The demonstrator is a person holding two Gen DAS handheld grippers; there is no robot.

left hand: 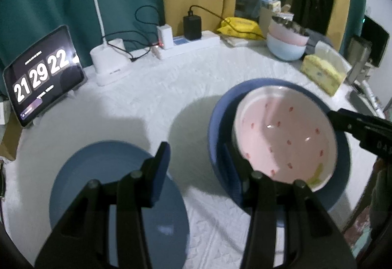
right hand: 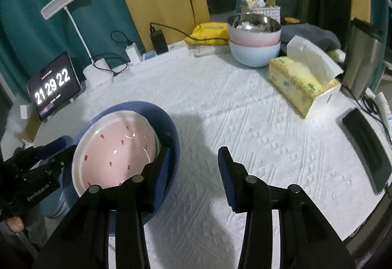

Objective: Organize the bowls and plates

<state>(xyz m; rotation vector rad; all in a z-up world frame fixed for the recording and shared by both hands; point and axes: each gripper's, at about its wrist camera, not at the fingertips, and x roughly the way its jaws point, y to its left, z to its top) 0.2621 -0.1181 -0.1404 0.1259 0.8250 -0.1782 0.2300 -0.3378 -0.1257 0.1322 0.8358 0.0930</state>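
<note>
Both grippers black plastic linkage arms; round silver pivot pins; blue ribbed pads on fingers [right hand: 226, 168]; left gripper [right hand: 52, 150] body carries white "GenRobot.AI" lettering; no cables visible.

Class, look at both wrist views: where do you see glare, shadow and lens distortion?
Left wrist view: small glints on the pink plate, a broad shadow on the white cloth left of it, glowing clock digits on the tablet. Right wrist view: reflections in the steel bowl, a shadow beside the blue basin. Both: fisheye bending, dark corners.
</note>
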